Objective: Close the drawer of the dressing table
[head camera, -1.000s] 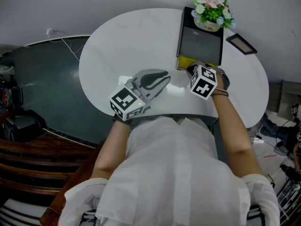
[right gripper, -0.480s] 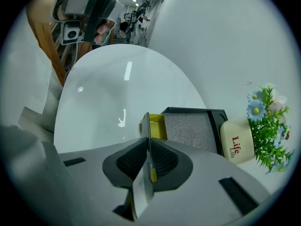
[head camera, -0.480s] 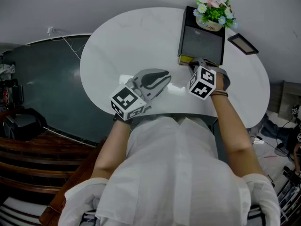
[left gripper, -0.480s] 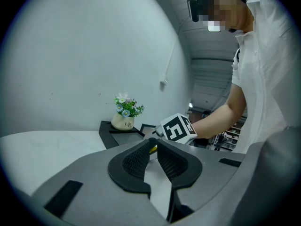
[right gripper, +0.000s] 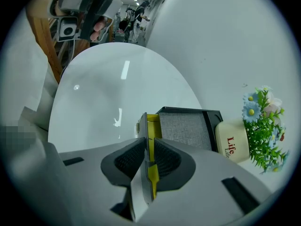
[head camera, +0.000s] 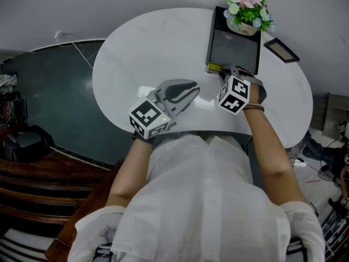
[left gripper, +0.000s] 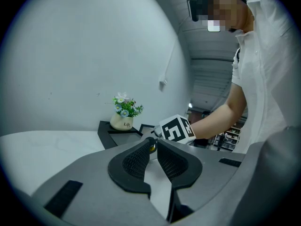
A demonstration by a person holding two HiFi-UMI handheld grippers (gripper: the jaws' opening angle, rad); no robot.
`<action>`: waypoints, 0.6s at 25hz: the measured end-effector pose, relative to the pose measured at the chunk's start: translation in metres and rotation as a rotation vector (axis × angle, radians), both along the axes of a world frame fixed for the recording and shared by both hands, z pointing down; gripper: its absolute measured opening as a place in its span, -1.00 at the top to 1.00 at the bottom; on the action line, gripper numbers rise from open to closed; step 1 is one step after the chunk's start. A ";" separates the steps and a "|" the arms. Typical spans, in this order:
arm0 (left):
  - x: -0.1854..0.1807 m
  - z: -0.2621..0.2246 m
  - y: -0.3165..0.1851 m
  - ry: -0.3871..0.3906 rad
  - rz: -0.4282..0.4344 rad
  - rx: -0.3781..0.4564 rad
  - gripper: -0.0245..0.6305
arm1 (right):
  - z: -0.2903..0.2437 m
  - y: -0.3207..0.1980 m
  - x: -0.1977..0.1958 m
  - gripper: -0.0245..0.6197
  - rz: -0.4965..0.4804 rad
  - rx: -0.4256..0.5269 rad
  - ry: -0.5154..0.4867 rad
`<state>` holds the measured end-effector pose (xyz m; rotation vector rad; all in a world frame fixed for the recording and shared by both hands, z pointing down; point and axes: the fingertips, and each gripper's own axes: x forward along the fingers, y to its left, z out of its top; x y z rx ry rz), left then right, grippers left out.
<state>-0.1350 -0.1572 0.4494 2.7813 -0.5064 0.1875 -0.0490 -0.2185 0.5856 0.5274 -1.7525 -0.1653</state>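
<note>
The dressing table is a small black box (head camera: pixel 234 48) on the white table (head camera: pixel 147 42). Its drawer (head camera: pixel 214 68) stands out a little, with a strip of yellow inside (right gripper: pixel 153 121) showing. My right gripper (head camera: pixel 224 71) points steeply down at the drawer's near end. In the right gripper view the thin dark drawer front (right gripper: pixel 144 126) stands on edge between the right gripper's (right gripper: pixel 148 144) pads, which touch it while the jaws are opening. My left gripper (head camera: pixel 192 89) hovers over the table's near side, well left of the box. In its own view the left gripper (left gripper: pixel 153 142) is shut on nothing.
A cream flower pot (head camera: pixel 245 16) with blue and pink flowers sits on the back of the box. A small dark frame (head camera: pixel 280 50) lies right of the box. The table's near edge is just before the person's body. Dark floor and a wooden chair lie to the left.
The drawer has slid in: its yellow strip is narrower than a second ago. My right gripper moved slightly toward the box with it and tipped. The left gripper stayed put.
</note>
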 end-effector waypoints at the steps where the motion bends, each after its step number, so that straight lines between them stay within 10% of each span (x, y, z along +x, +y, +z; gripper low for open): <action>1: 0.000 0.000 0.000 0.001 0.001 0.000 0.77 | -0.001 -0.001 0.001 0.76 0.005 0.011 0.003; 15: 0.004 -0.002 0.003 0.004 0.008 0.004 0.77 | -0.007 -0.010 0.006 0.44 0.050 -0.091 -0.081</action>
